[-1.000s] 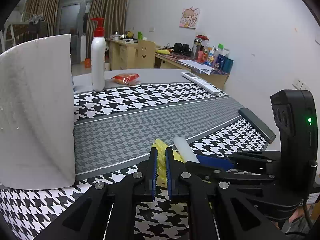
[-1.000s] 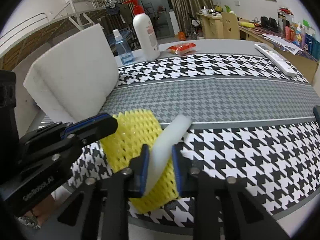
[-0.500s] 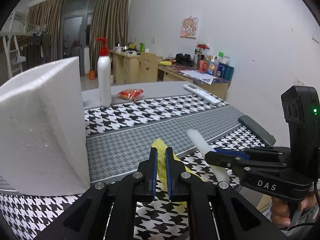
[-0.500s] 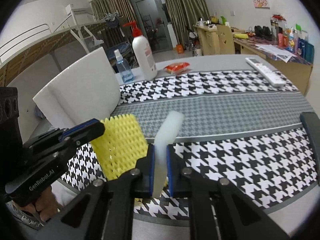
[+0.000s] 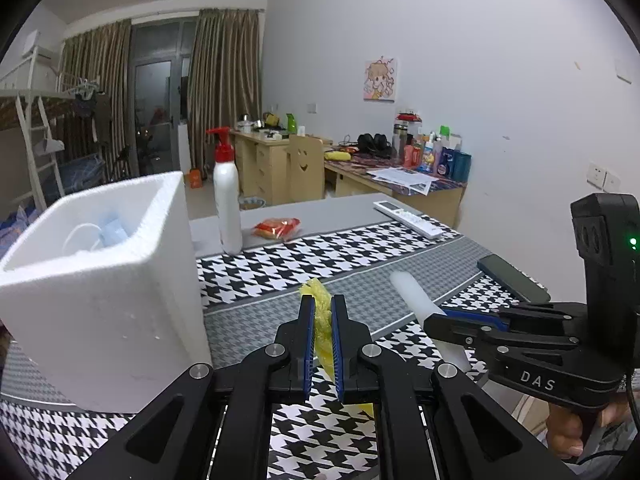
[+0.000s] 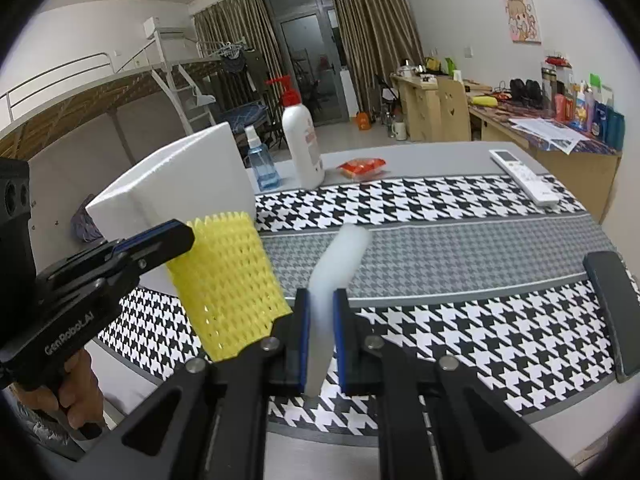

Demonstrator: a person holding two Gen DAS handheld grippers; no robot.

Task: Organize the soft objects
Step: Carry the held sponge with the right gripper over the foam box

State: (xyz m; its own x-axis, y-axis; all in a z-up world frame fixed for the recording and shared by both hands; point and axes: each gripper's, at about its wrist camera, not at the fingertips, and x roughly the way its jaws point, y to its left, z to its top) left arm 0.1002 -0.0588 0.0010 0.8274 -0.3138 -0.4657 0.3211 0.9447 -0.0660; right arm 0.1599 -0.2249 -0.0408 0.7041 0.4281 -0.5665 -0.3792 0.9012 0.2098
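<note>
My left gripper [image 5: 322,307] is shut on a yellow foam net sleeve [image 5: 319,294], held above the houndstooth tablecloth [image 5: 280,264]. The right wrist view shows the same net [image 6: 228,280] hanging flat from the left gripper [image 6: 176,236]. My right gripper [image 6: 321,300] is shut on a white foam strip [image 6: 344,248] that sticks up and forward between its pads. From the left wrist, that strip [image 5: 408,292] and the right gripper [image 5: 440,318] are just to the right. A white styrofoam box [image 5: 100,300] stands to the left, open at the top, with blue items [image 5: 112,230] inside.
Behind the box stand a white pump bottle [image 5: 227,208] and a blue spray bottle [image 6: 260,164]. A red snack packet [image 5: 278,227] and a white remote [image 5: 408,214] lie at the far side. A dark phone [image 5: 512,278] lies at the right edge. A hand [image 6: 80,396] holds the left gripper's handle.
Both grippers have risen with the yellow net and the white strip, lifting them off the cloth. The right jaws have squeezed tighter on the strip. The box's open top has come into view.
</note>
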